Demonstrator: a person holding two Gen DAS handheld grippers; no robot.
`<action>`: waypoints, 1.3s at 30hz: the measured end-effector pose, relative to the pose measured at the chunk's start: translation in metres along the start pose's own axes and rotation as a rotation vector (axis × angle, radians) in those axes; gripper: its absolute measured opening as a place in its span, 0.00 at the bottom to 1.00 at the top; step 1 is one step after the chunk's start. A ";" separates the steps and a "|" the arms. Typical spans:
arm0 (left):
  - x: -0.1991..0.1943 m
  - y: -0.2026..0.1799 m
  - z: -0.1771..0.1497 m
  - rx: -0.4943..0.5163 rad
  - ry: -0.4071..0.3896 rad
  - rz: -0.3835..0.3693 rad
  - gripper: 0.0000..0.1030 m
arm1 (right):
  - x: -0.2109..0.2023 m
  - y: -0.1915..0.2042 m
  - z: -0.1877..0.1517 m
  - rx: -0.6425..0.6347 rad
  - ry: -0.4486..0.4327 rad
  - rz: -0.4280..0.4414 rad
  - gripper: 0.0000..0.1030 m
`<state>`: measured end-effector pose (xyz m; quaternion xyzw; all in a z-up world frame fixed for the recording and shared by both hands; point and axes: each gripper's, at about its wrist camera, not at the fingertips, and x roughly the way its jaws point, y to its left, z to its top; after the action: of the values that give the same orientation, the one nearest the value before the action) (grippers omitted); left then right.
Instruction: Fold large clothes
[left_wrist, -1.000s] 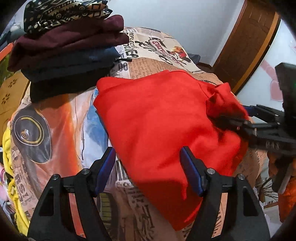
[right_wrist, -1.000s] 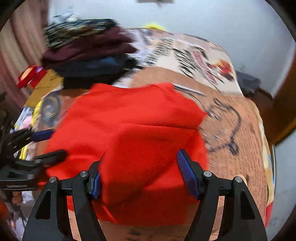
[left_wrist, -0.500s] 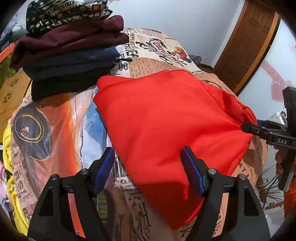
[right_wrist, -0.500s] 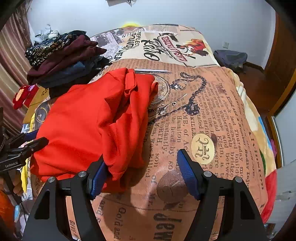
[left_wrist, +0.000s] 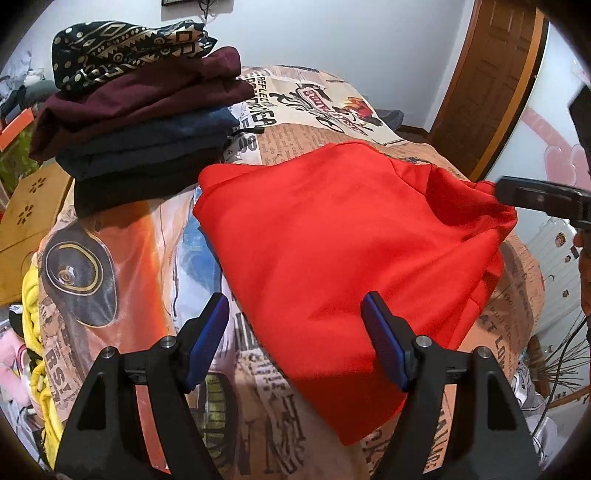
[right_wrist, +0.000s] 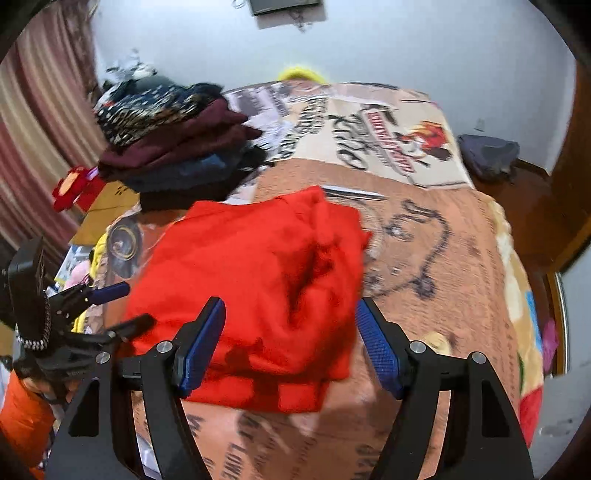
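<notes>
Over the bed (left_wrist: 147, 258), my left tongs (left_wrist: 295, 332) and right tongs (right_wrist: 288, 339) both gape wide, gripping nothing; the right just widened. Folded red garment (left_wrist: 351, 258) lies beneath them.

- Below me, the bed (right_wrist: 443, 258) wore a newspaper-print cover.
- On it the red garment (left_wrist: 332, 258) lay folded, near the closer edge.
- Behind that, touching it, sat a stack of folded clothes (left_wrist: 140, 122), patterned piece on top.
</notes>
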<state>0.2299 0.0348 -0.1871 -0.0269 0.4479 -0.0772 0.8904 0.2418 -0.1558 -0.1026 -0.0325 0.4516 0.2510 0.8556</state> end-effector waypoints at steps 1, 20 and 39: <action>0.000 -0.001 0.000 0.003 -0.002 0.004 0.72 | 0.007 0.005 0.002 -0.012 0.012 0.011 0.68; -0.002 0.002 0.001 -0.020 0.000 -0.015 0.76 | 0.023 -0.071 -0.034 0.121 0.090 -0.103 0.69; -0.024 0.066 0.034 -0.145 -0.038 0.114 0.76 | -0.022 -0.012 0.036 -0.060 -0.046 0.006 0.71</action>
<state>0.2501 0.1032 -0.1555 -0.0671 0.4361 0.0066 0.8974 0.2643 -0.1645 -0.0659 -0.0510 0.4240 0.2678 0.8636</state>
